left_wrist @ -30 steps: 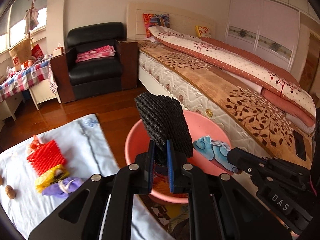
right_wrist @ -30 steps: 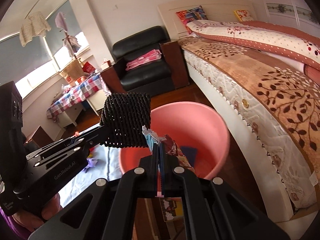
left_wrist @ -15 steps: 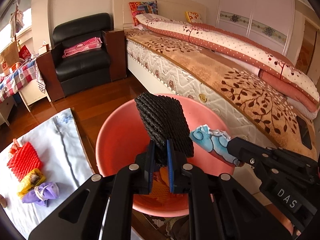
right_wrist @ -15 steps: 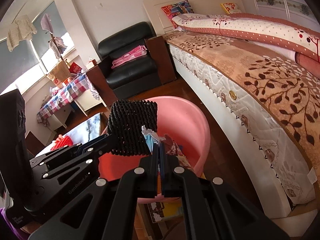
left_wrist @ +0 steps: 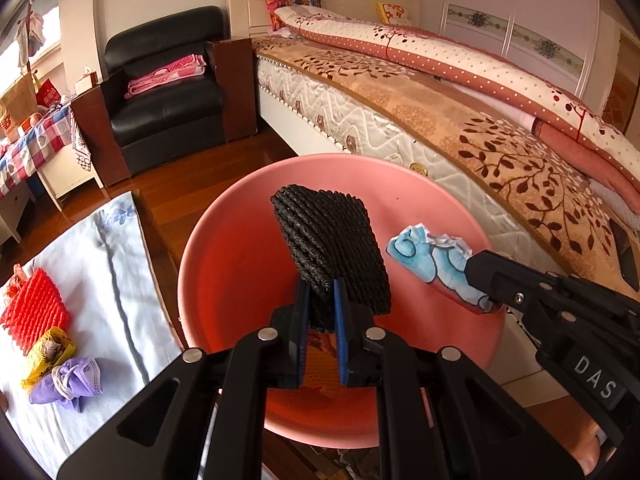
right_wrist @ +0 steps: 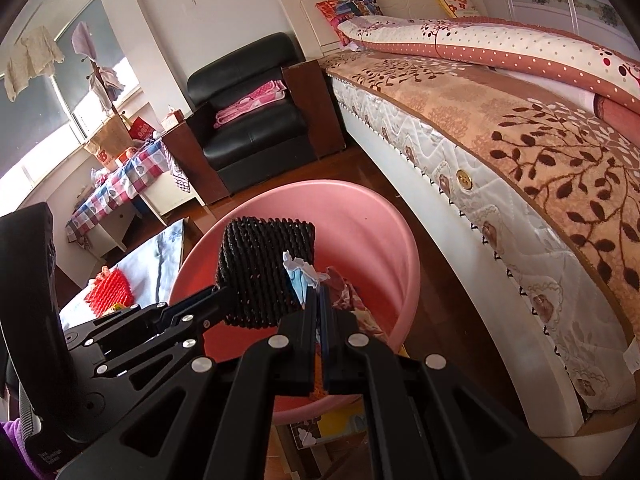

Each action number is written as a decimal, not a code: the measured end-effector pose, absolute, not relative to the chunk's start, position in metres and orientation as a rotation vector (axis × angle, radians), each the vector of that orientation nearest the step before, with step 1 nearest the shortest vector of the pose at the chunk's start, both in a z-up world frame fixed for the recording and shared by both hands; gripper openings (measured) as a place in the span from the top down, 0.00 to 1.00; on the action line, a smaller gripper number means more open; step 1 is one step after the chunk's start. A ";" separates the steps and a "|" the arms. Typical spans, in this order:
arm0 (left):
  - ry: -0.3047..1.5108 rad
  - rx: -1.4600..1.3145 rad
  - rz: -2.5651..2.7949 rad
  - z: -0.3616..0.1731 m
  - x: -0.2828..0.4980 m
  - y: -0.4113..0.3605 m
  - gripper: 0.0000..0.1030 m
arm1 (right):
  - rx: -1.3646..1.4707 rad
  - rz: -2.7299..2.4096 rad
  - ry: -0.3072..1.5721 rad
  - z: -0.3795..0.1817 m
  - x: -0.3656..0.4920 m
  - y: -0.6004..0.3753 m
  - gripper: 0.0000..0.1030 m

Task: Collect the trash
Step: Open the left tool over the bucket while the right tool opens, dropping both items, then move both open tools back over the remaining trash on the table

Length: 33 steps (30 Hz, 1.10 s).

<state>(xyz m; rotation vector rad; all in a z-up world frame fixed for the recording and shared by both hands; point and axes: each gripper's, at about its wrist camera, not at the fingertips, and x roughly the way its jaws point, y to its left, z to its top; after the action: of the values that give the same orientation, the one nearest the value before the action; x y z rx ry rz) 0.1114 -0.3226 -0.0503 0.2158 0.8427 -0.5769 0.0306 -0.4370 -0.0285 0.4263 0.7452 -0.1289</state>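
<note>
Left gripper (left_wrist: 321, 300): fingers clenched on black foam net (left_wrist: 330, 246), above pink basin (left_wrist: 224, 280).
Right gripper (right_wrist: 318, 308): fingers clamped on blue-white wrapper (left_wrist: 430, 264), over basin.
Desk, left: red foam net (left_wrist: 34, 310), purple mask (left_wrist: 66, 380).

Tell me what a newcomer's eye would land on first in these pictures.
First, the big pink basin on the floor beside the bed, with both grippers poised over it. The left gripper is shut on a black foam net sleeve, and the right gripper pinches a blue-printed wrapper. On the pale cloth to the left lie a red foam net, a yellow wrapper and a purple face mask.
</note>
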 end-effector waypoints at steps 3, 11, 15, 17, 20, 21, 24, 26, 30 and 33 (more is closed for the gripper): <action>0.847 0.207 -0.575 -0.051 0.112 -0.322 0.89 | 0.423 -0.129 0.749 -0.030 0.033 -0.437 0.98; 0.849 0.194 -0.569 -0.048 0.112 -0.318 0.66 | 0.414 -0.125 0.748 -0.029 0.035 -0.434 0.98; 0.838 0.186 -0.569 -0.043 0.109 -0.316 0.61 | 0.410 -0.127 0.747 -0.030 0.034 -0.435 0.98; 0.838 0.178 -0.567 -0.042 0.109 -0.315 0.57 | 0.411 -0.128 0.746 -0.030 0.034 -0.435 0.98; 0.836 0.175 -0.560 -0.040 0.109 -0.313 0.57 | 0.410 -0.126 0.746 -0.029 0.034 -0.435 0.98; 0.836 0.175 -0.558 -0.040 0.108 -0.312 0.57 | 0.410 -0.127 0.746 -0.029 0.034 -0.435 0.97; 0.836 0.175 -0.552 -0.039 0.108 -0.312 0.57 | 0.408 -0.126 0.744 -0.028 0.034 -0.435 0.90; 0.836 0.173 -0.552 -0.039 0.107 -0.311 0.57 | 0.407 -0.126 0.741 -0.028 0.034 -0.434 0.89; 0.832 0.170 -0.548 -0.037 0.105 -0.309 0.57 | 0.410 -0.124 0.741 -0.027 0.033 -0.433 0.89; 0.829 0.163 -0.547 -0.035 0.104 -0.307 0.57 | 0.410 -0.123 0.741 -0.026 0.033 -0.432 0.88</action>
<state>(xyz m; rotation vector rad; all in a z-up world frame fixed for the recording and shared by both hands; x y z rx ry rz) 0.1037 -0.3066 -0.0347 0.1630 0.8293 -0.5474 0.0326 -0.4317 -0.0257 0.4096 0.7408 -0.1226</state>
